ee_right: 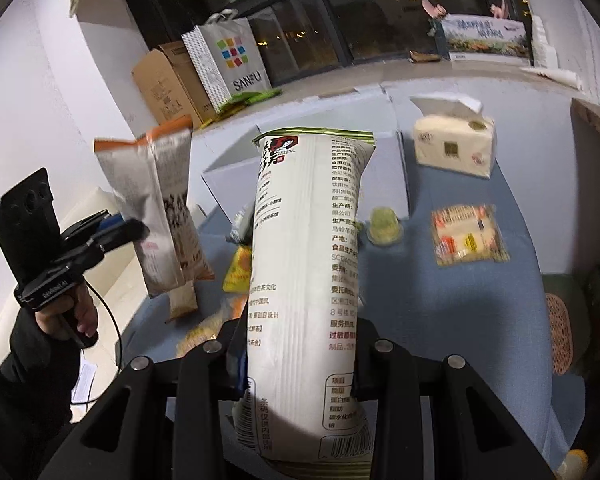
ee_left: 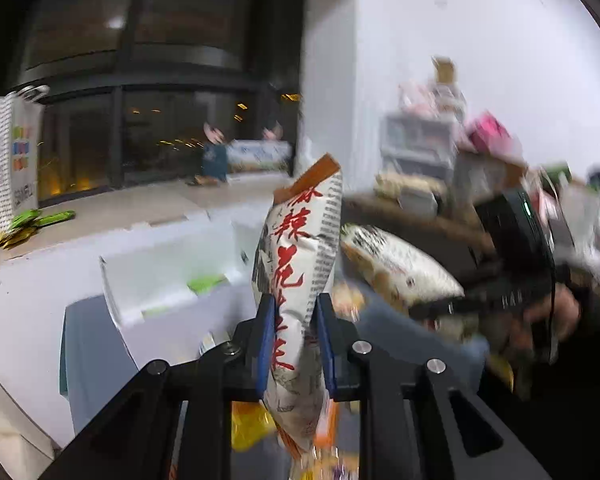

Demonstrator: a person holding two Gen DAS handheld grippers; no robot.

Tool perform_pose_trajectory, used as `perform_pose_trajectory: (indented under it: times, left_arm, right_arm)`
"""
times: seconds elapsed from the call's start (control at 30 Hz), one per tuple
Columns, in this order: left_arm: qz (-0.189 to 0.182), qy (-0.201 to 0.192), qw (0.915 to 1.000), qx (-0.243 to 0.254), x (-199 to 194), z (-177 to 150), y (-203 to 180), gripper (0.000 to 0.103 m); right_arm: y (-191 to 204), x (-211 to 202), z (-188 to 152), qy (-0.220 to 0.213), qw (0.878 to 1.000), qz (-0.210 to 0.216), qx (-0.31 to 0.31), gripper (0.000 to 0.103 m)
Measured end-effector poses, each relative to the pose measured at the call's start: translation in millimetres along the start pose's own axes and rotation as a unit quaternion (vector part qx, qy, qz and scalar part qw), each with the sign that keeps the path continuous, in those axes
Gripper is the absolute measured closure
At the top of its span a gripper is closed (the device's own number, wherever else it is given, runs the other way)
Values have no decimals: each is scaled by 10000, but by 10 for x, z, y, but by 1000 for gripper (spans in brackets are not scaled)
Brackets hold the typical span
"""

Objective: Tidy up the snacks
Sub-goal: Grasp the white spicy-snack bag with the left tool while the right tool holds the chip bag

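Note:
My left gripper (ee_left: 294, 304) is shut on a white snack bag with red characters and an orange top (ee_left: 300, 280), held upright in the air; it also shows in the right wrist view (ee_right: 156, 208), with the left gripper (ee_right: 120, 232) at the left. My right gripper (ee_right: 300, 344) is shut on a tall white snack bag with green trim (ee_right: 308, 260), held above the blue table (ee_right: 480, 320); the same bag appears blurred in the left wrist view (ee_left: 400, 268). Several snack packets (ee_right: 240, 268) lie on the table below.
An open white box (ee_right: 380, 160) stands at the table's back, also in the left wrist view (ee_left: 160, 276). A tissue pack (ee_right: 454, 144), a jelly cup (ee_right: 384, 224) and an orange-yellow packet (ee_right: 468, 236) lie to the right. A SANFU bag (ee_right: 228, 60) and cardboard box (ee_right: 168, 84) stand by the window.

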State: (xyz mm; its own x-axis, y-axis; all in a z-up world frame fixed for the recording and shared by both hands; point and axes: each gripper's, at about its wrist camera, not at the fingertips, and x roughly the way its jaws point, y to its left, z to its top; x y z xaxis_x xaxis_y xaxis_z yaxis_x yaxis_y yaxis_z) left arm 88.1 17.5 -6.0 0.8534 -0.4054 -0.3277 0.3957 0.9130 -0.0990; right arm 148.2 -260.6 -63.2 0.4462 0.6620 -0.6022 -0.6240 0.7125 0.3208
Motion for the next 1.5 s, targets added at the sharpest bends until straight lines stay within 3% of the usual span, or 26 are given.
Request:
perform_pose_trajectory:
  times: [0.07, 0.13, 0.2, 0.27, 0.37, 0.43, 0.5, 0.57, 0.63, 0.7, 0.8, 0.87, 0.93, 1.03, 1.07, 1.1, 1.2, 1.37, 1.5]
  left_arm:
    - [133, -255, 9992, -288, 39, 174, 154, 85]
    - [269, -402, 9964, -690, 112, 354, 336, 102]
    - [448, -469, 9924, -1041, 245, 541, 539, 103]
    - [791, -337, 9920, -922, 481, 698, 655, 103]
    - [1146, 352, 9892, -840, 989, 774, 878, 103]
    - [1225, 327, 9885, -820, 991, 712, 876, 103]
    - [1391, 466, 9881, -469, 954, 627, 788, 102]
    - [1340, 571, 9886, -375, 910, 545, 779, 88]
    - [1424, 667, 9873, -230, 878, 485, 776, 69]
    - [1271, 815, 9885, -78, 823, 430, 752, 59]
    - [912, 896, 9913, 307, 622, 312, 584, 1]
    - [610, 983, 9894, 876, 523, 166, 457, 0]
    - [589, 1321, 9795, 1405, 510, 26, 339, 0]
    - [429, 1739, 9552, 2357, 470, -249, 96, 0]
    - [311, 1882, 9449, 2659, 461, -344, 14, 0]
    - [143, 2107, 9288, 3046, 458, -472, -88, 0]
    - [-110, 2522, 8970, 3628, 503, -722, -219, 0]
    - [-296, 2988, 8703, 3904, 740, -936, -212, 0]
    - [-359, 3227, 8597, 3944, 980, -1094, -201, 0]
  right_arm:
    - [34, -17, 139, -108, 9999, 18, -56, 65]
    - [85, -19, 372, -274, 9994, 71, -195, 65]
    - [80, 23, 606, -370, 9990, 13, -244, 65]
    - [15, 142, 935, -420, 9989, -50, -203, 65]
    - [-154, 467, 1343, -236, 9997, -38, -65, 65]
    - [-268, 758, 1496, 7, 9998, -186, 65, 65]
    - [-315, 850, 1500, 47, 9993, -337, 147, 65]
    - [-341, 851, 1417, -56, 9998, -58, 177, 65]
    - [-347, 885, 1348, -11, 9999, -125, 102, 65]
    - [-360, 904, 1324, 22, 9998, -168, 89, 65]
    - [-366, 856, 1312, -52, 9999, -60, 140, 65]
    - [-365, 771, 1292, -118, 9998, -36, 139, 65]
    - [-361, 690, 1255, -157, 9998, -37, 108, 65]
    - [-368, 556, 1173, -186, 9998, -88, 54, 65]
    - [-366, 517, 1141, -191, 9998, -100, 22, 65]
    - [-361, 467, 1096, -200, 9997, -117, -9, 65]
    - [-363, 343, 951, -206, 9996, -182, -22, 65]
    - [-397, 291, 733, -132, 9997, -193, 74, 65]
    - [-453, 332, 589, -19, 9996, -179, 194, 65]
